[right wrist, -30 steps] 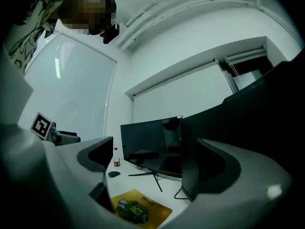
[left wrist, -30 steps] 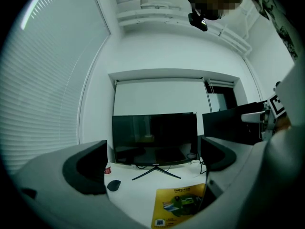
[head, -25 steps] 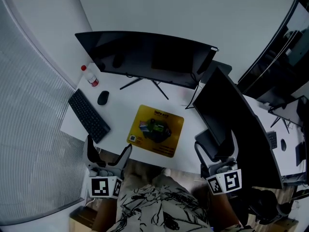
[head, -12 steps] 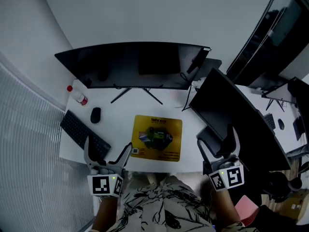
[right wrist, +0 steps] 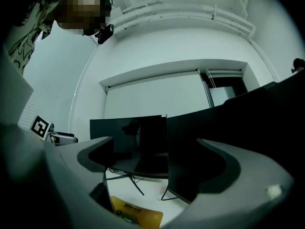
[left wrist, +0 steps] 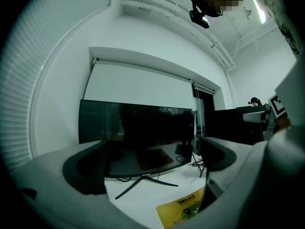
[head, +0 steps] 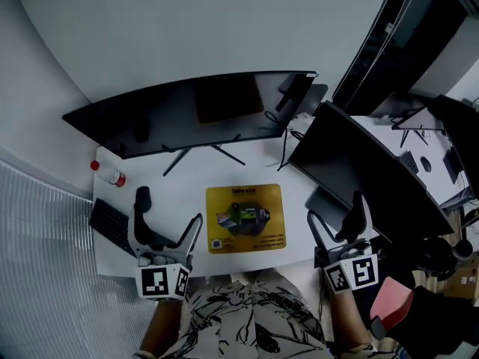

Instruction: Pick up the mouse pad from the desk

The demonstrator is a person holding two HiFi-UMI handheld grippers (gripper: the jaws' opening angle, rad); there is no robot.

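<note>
Mouse pad: the yellow rectangular mouse pad with a dark printed picture in its middle lies flat on the table near its front edge, between the two grippers and touched by neither.
Table: white table that carries everything named here.
Curved monitor: wide black curved screen on a thin splayed stand at the back of the table, behind the mouse pad.
Second monitor: black flat screen set at an angle to the right of the mouse pad.
Left gripper: jaws wide apart with nothing held, over the table's front left, beside the pad's left edge.
Right gripper: jaws spread, empty, at the pad's right.
Keyboard: black keyboard at the table's left end, partly behind the left gripper.
Bottle: clear plastic bottle with a red cap beyond the keyboard.
Mouse: small black computer mouse between bottle and left gripper.
</note>
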